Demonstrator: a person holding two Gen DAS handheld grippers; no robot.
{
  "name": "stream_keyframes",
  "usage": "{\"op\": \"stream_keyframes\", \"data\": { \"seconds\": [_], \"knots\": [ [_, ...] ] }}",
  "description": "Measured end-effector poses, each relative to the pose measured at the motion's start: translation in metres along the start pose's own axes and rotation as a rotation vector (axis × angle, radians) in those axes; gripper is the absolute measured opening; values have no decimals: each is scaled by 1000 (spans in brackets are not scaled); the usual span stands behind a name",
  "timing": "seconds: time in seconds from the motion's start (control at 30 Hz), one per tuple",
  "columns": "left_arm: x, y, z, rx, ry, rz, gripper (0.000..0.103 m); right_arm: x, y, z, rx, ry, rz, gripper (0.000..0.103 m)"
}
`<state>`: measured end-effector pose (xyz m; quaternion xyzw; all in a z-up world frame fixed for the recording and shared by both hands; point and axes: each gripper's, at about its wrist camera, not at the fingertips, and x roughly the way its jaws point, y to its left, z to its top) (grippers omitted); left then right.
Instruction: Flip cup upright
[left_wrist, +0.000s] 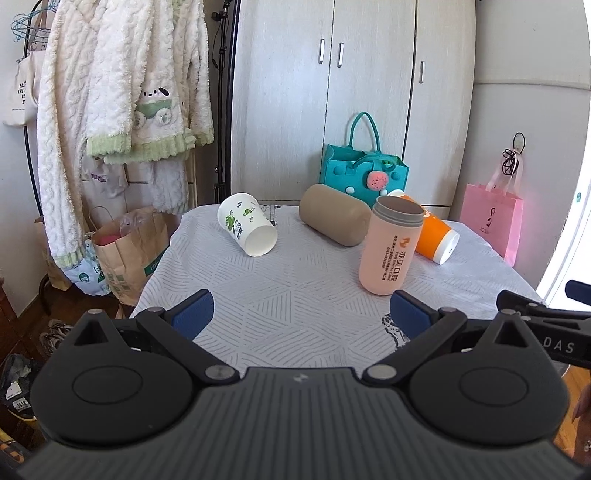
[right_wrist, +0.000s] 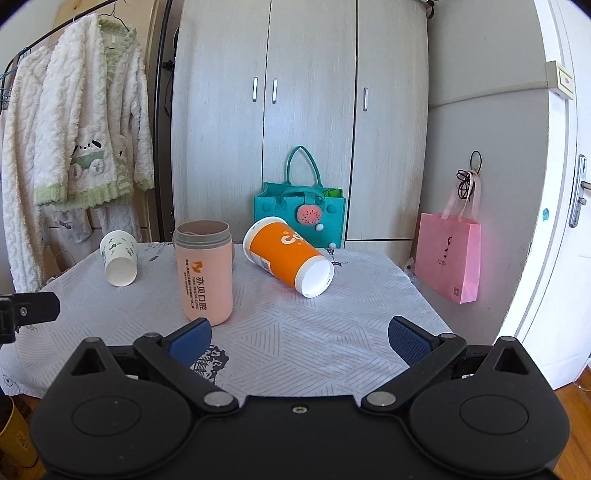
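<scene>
A pink cup (left_wrist: 389, 246) stands upright on the table; it also shows in the right wrist view (right_wrist: 205, 271). A white cup with green leaves (left_wrist: 246, 229) (right_wrist: 119, 257), a tan cup (left_wrist: 334, 219) and an orange cup (left_wrist: 434, 232) (right_wrist: 290, 254) lie on their sides. My left gripper (left_wrist: 301, 315) is open and empty, near the table's front edge. My right gripper (right_wrist: 299, 341) is open and empty, just in front of the pink cup.
The table has a pale patterned cloth (left_wrist: 295, 288). A teal felt bag (left_wrist: 364, 171) stands at the back. A pink paper bag (left_wrist: 493, 223) hangs on the right wall. Robes (left_wrist: 110, 92) and paper bags (left_wrist: 129, 251) are at the left.
</scene>
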<state>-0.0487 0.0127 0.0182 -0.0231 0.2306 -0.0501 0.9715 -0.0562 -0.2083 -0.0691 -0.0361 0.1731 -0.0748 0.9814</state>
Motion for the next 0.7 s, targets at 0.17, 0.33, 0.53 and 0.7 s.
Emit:
{"op": "stream_keyframes", "data": {
  "seconds": [0.17,0.33,0.53,0.7],
  "knots": [
    [5,-1,-2,31,3,25,103,0,3,0,-3,2,3,103],
    [7,4,-4,19,10,25,103,-1,3,0,-3,-2,1,103],
    [7,3,-5,12,14,14,103,-1,2,-1,-5,-1,-8,103],
    [6,0,-6,23,14,18,103,1,2,-1,-6,2,-14,103]
  ]
}}
